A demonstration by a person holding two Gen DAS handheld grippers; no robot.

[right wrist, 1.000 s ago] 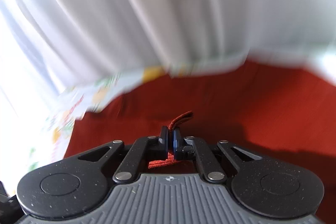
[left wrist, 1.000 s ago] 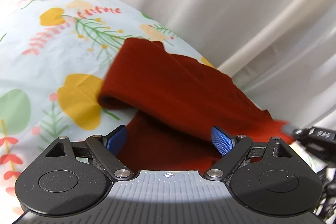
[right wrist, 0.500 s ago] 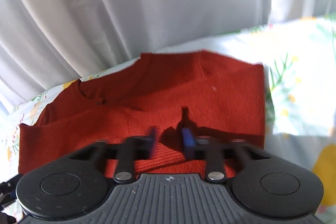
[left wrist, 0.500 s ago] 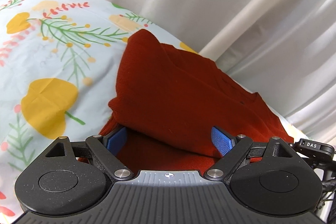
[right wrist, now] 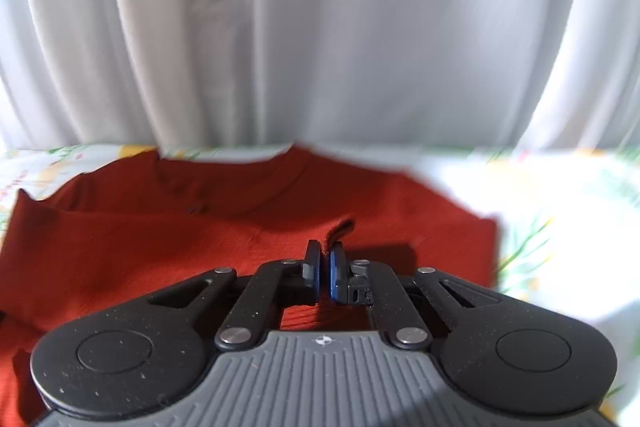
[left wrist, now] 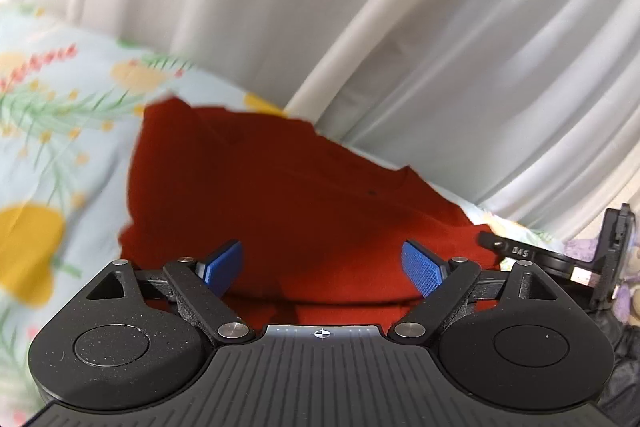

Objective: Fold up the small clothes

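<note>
A rust-red knit garment lies folded on a floral sheet. My left gripper is open just above its near folded edge, with one blue pad on each side and nothing between them. In the right wrist view the same red garment spreads across the sheet with its neckline toward the curtain. My right gripper is shut on a small pinch of the red fabric that sticks up above the pads.
White curtains hang close behind the bed and fill the upper half of both views. The other gripper's black body shows at the right edge of the left wrist view. The floral sheet extends right of the garment.
My right gripper opened half a second ago and is shut again on a pinch of red fabric. The left gripper stayed open and moved closer over the garment's folded edge.
</note>
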